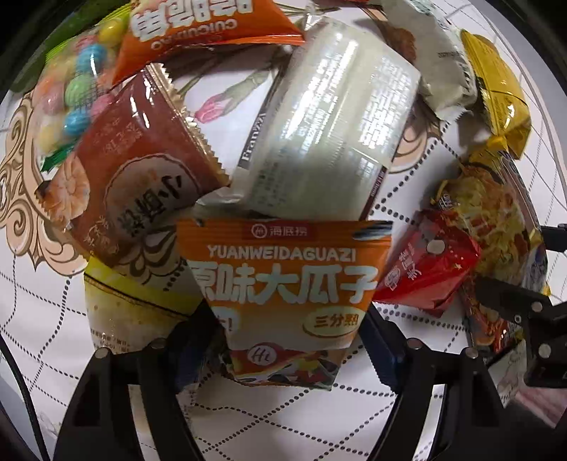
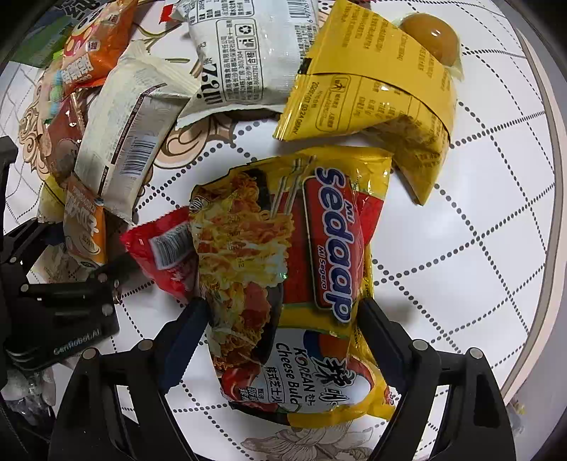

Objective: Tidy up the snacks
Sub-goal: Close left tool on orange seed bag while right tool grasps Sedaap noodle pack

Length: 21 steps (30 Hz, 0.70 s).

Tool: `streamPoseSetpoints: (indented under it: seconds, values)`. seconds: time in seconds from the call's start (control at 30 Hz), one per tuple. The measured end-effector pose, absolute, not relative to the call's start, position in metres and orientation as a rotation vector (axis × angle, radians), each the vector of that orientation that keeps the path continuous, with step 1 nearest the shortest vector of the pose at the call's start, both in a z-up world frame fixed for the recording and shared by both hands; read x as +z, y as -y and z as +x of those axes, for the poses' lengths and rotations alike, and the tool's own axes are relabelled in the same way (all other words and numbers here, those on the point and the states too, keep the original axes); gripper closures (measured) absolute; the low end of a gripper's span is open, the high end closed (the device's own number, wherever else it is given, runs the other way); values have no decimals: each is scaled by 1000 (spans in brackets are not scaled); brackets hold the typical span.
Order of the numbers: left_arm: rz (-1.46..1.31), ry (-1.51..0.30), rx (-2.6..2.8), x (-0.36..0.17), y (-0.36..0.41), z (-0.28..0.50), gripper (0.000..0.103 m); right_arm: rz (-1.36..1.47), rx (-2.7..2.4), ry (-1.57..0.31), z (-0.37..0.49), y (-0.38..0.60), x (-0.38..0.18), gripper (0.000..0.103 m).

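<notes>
Orange foil fills the left wrist view: a sunflower-seed packet [image 1: 287, 294] printed YUANWEIDAGUAZI sits between the fingers of the left gripper [image 1: 288, 340], both pads pressed against its lower sides in a firm pinch. Its long axis runs straight away from the camera, top seal pointing into the pile. Crowding that seal are a white Franzzi wrapper [image 1: 329, 120] lying across the far end and a brown shrimp-cracker packet [image 1: 141, 177] tilted at the left, with a pale yellow-banded pouch [image 1: 138, 305] tucked under both. A bag of coloured candy balls [image 1: 76, 95] and an orange Cuicuisha packet [image 1: 198, 32] lie beyond, towards the far left of the patterned tablecloth [image 1: 42, 301]. A small red sachet [image 1: 428, 266] rests just right of the seed packet, touching the noodle pack [image 1: 496, 248] that the right gripper [image 1: 524, 312] reaches from the right edge.

Right wrist view: the yellow Mi Sedaap noodle pack [image 2: 290, 283] lies lengthwise between the right gripper [image 2: 283, 337] fingers, which bracket its near half and press its sides. Its logo end points away from the camera. The red sachet [image 2: 163, 248] is wedged under its left side; a yellow pouch [image 2: 372, 95] with a braised egg [image 2: 430, 39] sits just beyond, and a white barcode-printed bag [image 2: 244, 60] lies further back. The left gripper [image 2: 71, 283] enters from the left.
</notes>
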<state>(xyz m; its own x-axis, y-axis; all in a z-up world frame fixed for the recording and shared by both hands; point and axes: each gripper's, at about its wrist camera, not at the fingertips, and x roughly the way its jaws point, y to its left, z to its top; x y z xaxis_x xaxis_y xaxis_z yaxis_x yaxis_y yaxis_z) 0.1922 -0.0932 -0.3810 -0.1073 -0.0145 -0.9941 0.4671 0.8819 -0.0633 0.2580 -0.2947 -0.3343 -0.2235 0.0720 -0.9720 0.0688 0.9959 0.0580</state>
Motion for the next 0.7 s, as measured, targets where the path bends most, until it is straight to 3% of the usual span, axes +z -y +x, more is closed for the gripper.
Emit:
streamPoseSetpoints:
  seconds: [0.27,0.33,0.37,0.47,0.7]
  values:
    - [221,-1668,-412,-403,82,224,26,191,2,-1807,255,299,-340,16]
    - [233,-1639,-380,-403,86,227,36,202,-9,-1793,252,300,-337,16]
    - [239,-1626,-374,-397,91,223,49,206,-16,-1782,250,302,-334,17]
    - [258,-1597,-350,-395,90,215,56,222,-31,-1744,239,312,-321,21]
    - [227,-1569,-257,-389,84,194,58,313,-76,-1688,215,324,-290,30]
